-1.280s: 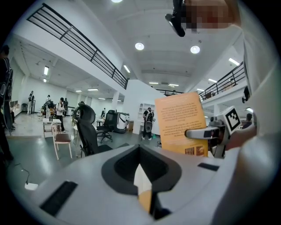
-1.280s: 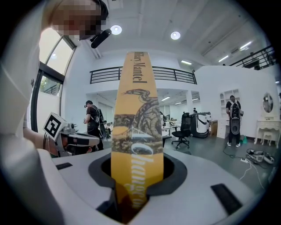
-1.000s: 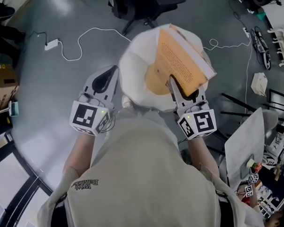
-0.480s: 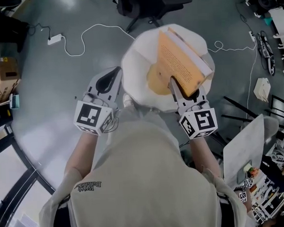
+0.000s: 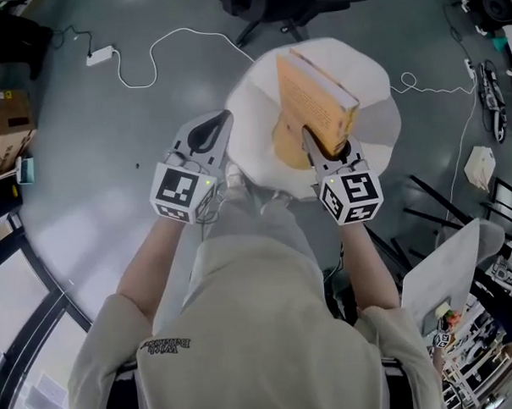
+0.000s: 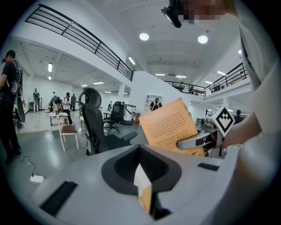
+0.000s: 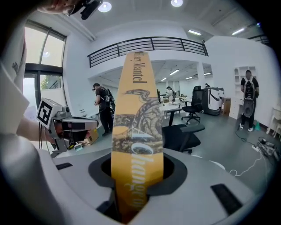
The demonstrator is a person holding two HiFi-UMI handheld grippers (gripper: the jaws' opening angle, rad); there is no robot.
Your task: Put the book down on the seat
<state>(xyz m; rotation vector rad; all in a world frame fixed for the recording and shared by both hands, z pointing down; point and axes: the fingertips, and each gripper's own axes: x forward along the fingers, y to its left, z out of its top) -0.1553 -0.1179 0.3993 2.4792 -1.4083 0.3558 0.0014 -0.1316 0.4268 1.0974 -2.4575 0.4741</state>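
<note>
From the head view, the right gripper [image 5: 325, 145] is clamped on the lower corner of the thick orange-covered book [image 5: 306, 100]. The book stands tilted on edge straight ahead of its jaws and over the round white padded seat [image 5: 374, 88]; whether it touches the cushion, I cannot tell. The left gripper [image 5: 223, 116] sits off to that tool's left, just beside the seat's rim, its jaws drawn together and carrying nothing. Beyond both tips there's a black office chair [image 5: 290, 3], and further to the left a white cable [image 5: 173, 42] snakes across the grey floor. Over to the left gripper view: the jaws meet with only a thin slit between them, nothing gripped, and the book's orange back cover [image 6: 169, 125] rises ahead and to the right. The other tool's finger is pressed across its lower edge, while the black chair [image 6: 94, 125] stands ahead to the left. Now the right gripper view: the yellow-orange spine [image 7: 136, 101] fills the gap, pinched firmly between both jaws and rising straight up from them, with the black chair [image 7: 186, 132] behind it to the right.
</note>
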